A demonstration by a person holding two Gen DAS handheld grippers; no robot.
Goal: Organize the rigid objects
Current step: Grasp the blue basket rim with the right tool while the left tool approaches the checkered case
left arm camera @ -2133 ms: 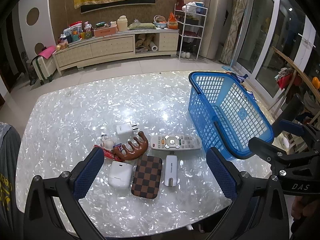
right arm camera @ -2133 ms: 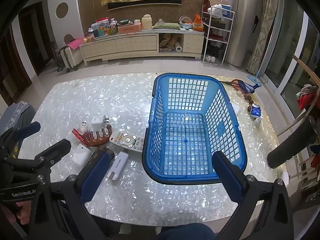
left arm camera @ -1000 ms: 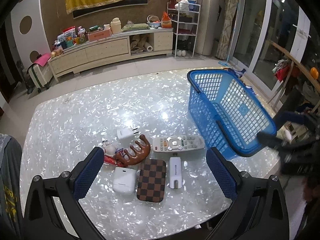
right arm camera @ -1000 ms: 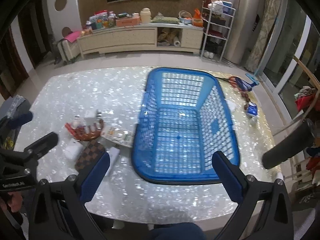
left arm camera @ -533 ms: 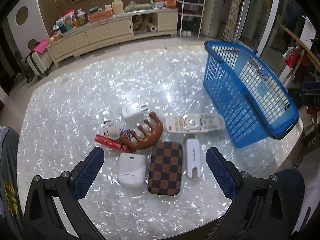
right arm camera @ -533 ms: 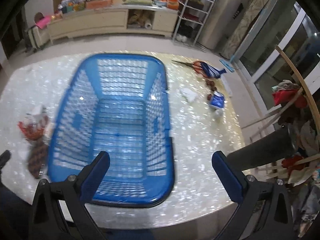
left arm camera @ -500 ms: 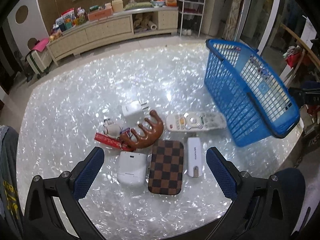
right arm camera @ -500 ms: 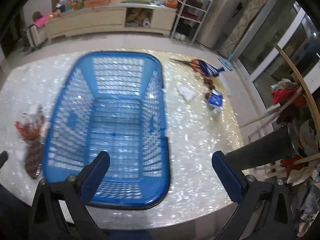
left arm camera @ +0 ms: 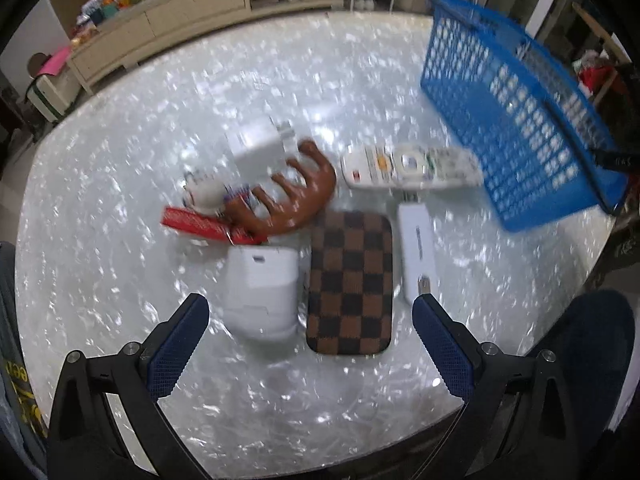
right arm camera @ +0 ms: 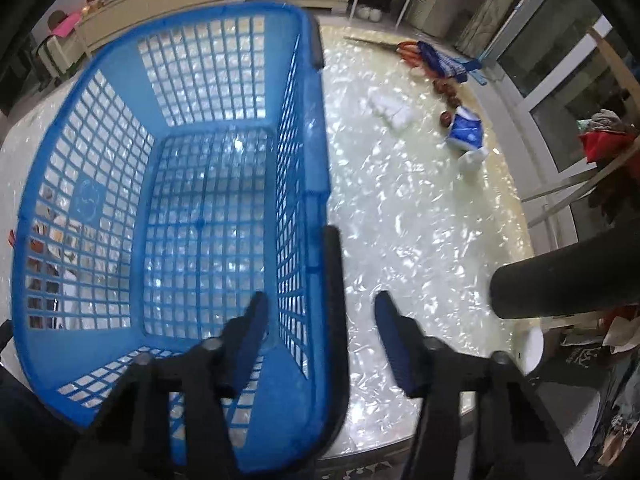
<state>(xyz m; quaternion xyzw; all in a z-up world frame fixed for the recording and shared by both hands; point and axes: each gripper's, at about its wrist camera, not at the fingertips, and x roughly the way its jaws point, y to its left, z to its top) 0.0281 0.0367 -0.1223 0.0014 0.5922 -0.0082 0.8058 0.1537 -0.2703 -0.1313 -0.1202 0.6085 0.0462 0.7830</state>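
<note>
Right gripper [right arm camera: 320, 316] fingers closing astride basket [right arm camera: 100, 200] rim

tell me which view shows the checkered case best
The left wrist view: the brown checkered case lies whole and unblocked on the table, straight ahead of the open left gripper. In the right wrist view only dark blurred bits show through the blue basket's side mesh, too unclear to pick the case out.

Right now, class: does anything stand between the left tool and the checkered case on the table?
Nothing visible does. The left tool hangs open above the checkered case, with only bare table below its fingers.
</note>
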